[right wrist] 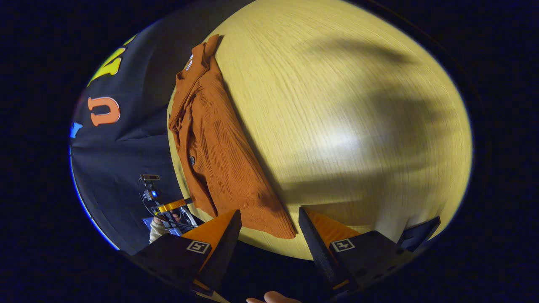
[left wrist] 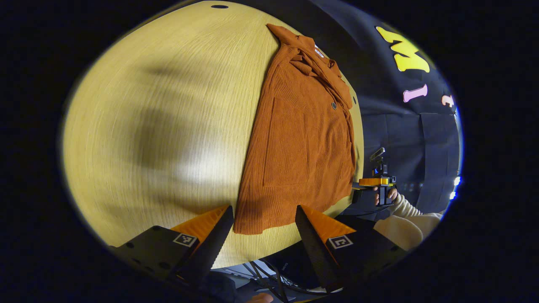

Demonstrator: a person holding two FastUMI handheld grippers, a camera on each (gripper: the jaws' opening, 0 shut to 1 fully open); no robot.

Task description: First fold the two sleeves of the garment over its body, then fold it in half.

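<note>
Rust-orange ribbed knit garment (left wrist: 301, 143) lies w/ sleeves already in, half-fold left; left gripper (left wrist: 264, 227) & right gripper (right wrist: 269, 229) both spread, holding nothing.

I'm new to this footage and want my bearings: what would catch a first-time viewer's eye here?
The rust-orange ribbed garment stands out first, lying flat in a narrow shape on the pale wooden table, collar at the far end. Next, the left gripper and right gripper each hang over its near hem with jaws apart, holding nothing. In the left gripper view, the other gripper and a cream sleeve show beyond the table's edge.
</note>
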